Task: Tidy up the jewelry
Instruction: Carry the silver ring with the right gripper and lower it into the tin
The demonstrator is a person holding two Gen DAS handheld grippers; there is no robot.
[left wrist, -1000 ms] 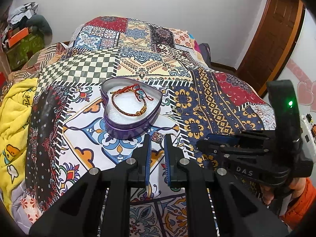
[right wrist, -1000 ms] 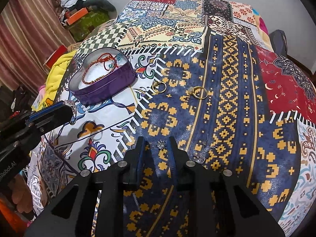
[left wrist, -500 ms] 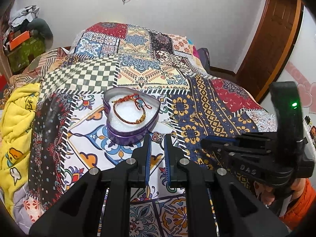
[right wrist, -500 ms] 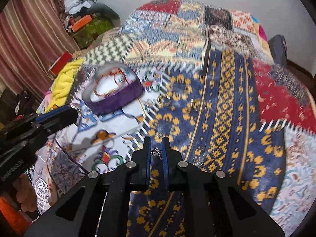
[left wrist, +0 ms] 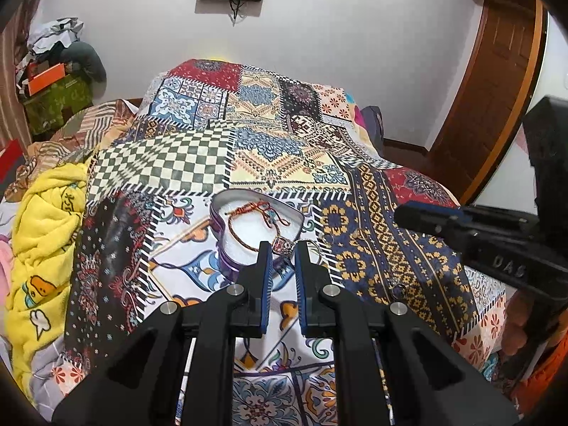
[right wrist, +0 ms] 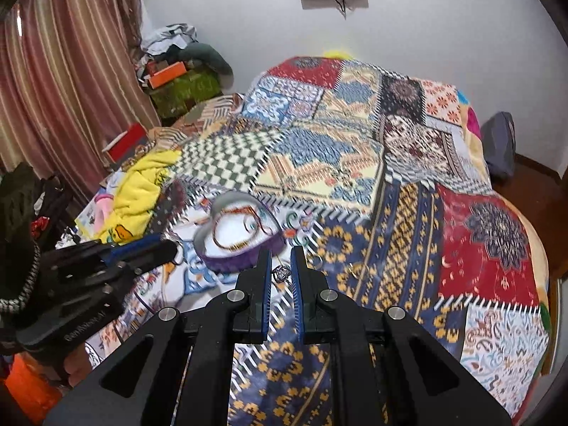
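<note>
At nine o'clock, a small pendant (left wrist: pixel 282 246) is pinched by the left gripper (left wrist: pixel 283 248), now lifted beside the heart tin (left wrist: pixel 227 261). At three o'clock, a silver charm (right wrist: pixel 280 272) has been picked up, pinched in the right gripper (right wrist: pixel 281 257). Both seem ready for dropping in.

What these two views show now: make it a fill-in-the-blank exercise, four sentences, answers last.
1. The tin is shaped like a ____.
2. Its outer wall is ____.
3. The bracelet inside it lies on a ____ lining.
4. The left gripper pinches a pendant between its ____.

Missing words: heart; purple; white; fingers.
</note>
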